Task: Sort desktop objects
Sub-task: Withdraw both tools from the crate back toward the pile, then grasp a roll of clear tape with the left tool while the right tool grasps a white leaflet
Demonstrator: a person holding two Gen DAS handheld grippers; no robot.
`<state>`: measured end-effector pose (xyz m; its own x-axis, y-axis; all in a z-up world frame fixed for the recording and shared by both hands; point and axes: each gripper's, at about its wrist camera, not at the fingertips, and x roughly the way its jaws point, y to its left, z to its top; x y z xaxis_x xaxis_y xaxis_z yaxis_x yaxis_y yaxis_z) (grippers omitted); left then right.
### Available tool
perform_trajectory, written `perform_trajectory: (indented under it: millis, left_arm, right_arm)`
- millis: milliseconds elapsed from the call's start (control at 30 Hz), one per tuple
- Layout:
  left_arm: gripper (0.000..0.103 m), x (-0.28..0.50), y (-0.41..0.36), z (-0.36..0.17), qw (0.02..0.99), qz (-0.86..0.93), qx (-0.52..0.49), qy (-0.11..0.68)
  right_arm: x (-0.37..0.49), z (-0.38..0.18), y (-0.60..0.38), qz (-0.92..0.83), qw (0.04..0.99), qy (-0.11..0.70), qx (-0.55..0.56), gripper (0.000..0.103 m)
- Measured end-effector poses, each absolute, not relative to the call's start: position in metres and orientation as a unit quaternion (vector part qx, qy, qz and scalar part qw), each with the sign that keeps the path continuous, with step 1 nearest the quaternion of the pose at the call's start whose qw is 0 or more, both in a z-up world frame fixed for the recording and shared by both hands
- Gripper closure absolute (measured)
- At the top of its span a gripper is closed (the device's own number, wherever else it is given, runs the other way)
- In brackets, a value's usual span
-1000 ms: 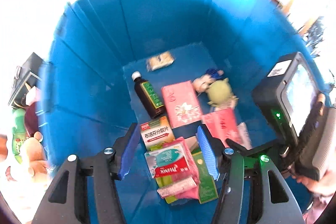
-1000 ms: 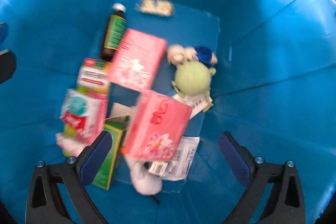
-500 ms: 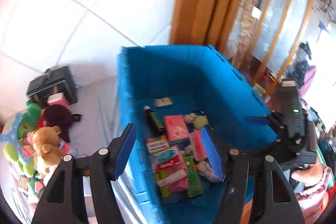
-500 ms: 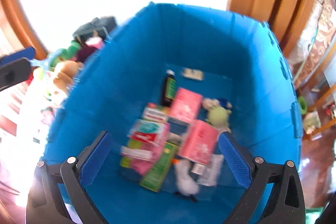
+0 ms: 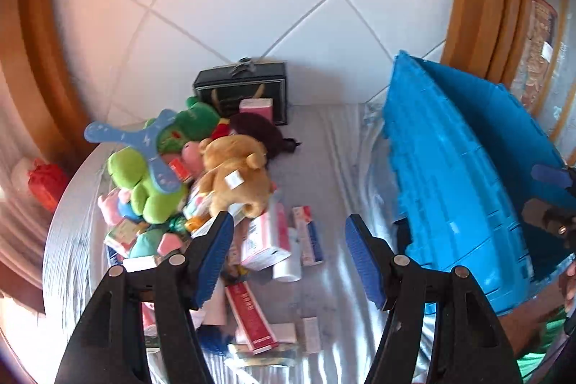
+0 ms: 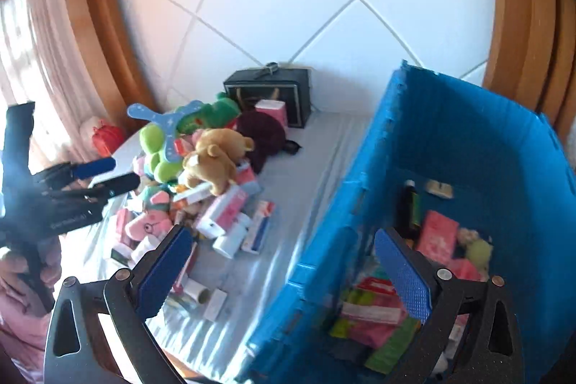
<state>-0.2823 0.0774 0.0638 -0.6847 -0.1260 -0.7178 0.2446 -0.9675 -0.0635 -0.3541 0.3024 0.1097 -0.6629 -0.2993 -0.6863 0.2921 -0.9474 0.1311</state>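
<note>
A blue crate [image 6: 442,146] stands on the right of the white table; in the right wrist view it holds a dark bottle [image 6: 408,207], pink boxes [image 6: 437,236] and other packs. It also shows in the left wrist view [image 5: 453,189]. A heap of plush toys and boxes lies on the left, with a brown bear [image 5: 234,175] [image 6: 212,161] on top. My left gripper [image 5: 286,254] is open and empty above the boxes beside the heap. My right gripper [image 6: 284,272] is open and empty over the crate's left wall.
A black gift box [image 5: 244,92] stands against the tiled wall behind the heap. A green plush [image 5: 147,182] and a blue boomerang toy [image 5: 144,146] lie on the heap. A red item [image 5: 45,182] sits at the far left. Wooden frames flank the wall.
Both grippers have risen out of the crate and swung left. The left one now faces the heap on the table; the right one looks over the crate's left wall. Both stay open.
</note>
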Motion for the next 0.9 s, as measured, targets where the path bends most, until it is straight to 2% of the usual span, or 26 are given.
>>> perform_trajectory:
  millis: [233, 367, 600, 733, 900]
  left_arm:
    - [0.04, -0.223, 0.018, -0.021, 0.169, -0.894, 0.399, 0.113]
    - [0.04, -0.194, 0.008, -0.07, 0.191, -0.879, 0.42, 0.116]
    - [0.04, -0.166, 0.003, -0.162, 0.206, -0.831, 0.49, 0.166]
    - [0.04, -0.157, 0.008, -0.186, 0.207, -0.818, 0.504, 0.185]
    - [0.04, -0.164, 0.028, -0.198, 0.199, -0.818, 0.519, 0.152]
  right_arm:
    - [-0.354, 0.066, 0.216, -0.897, 0.226, -0.005, 0.38, 0.0]
    - [-0.359, 0.015, 0.183, -0.878, 0.235, 0.024, 0.416, 0.0]
    - [-0.361, -0.091, 0.165, -0.828, 0.225, 0.052, 0.512, 0.0]
    - [-0.358, -0.129, 0.163, -0.807, 0.218, 0.071, 0.544, 0.0]
    - [-0.364, -0.157, 0.167, -0.792, 0.201, 0.073, 0.572, 0.0]
